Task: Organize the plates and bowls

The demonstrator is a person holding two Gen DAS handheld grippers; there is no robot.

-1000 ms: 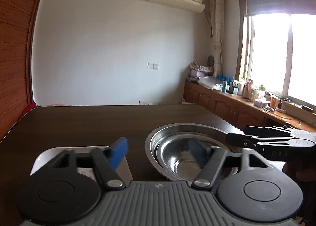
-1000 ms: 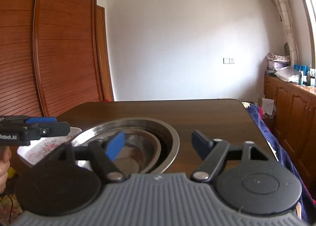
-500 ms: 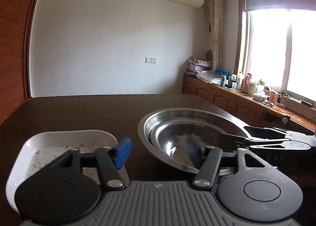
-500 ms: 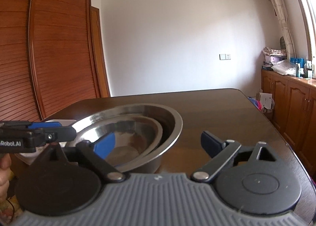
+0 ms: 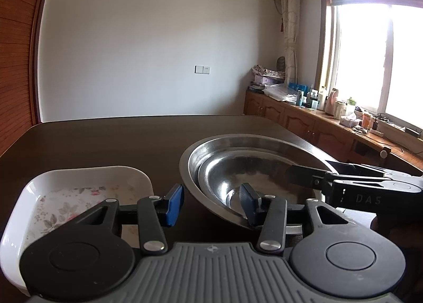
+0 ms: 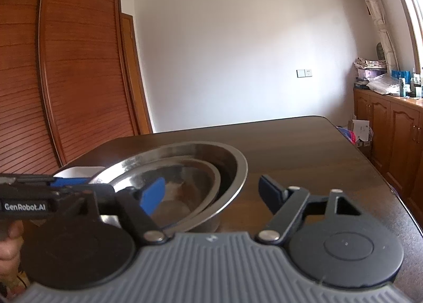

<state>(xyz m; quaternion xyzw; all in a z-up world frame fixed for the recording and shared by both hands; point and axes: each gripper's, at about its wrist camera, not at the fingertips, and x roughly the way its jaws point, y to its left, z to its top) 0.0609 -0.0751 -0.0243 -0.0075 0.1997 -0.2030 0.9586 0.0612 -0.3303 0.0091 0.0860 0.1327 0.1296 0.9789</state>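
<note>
Slippage is the risk: nested steel bowls (image 5: 253, 168) on the dark table (image 5: 105, 139) could skid or clatter if one rim is pinched unevenly. Left gripper (image 5: 211, 201) gapes astride the bowls' near-left rim; right gripper (image 6: 211, 193) spreads over their right rim. White floral dish (image 5: 79, 186) sits left of the bowls.

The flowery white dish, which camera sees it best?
The left wrist view: the flowery white dish shows its rim and flower pattern beside the steel bowls. The right wrist view shows only a white corner behind the left gripper.
</note>
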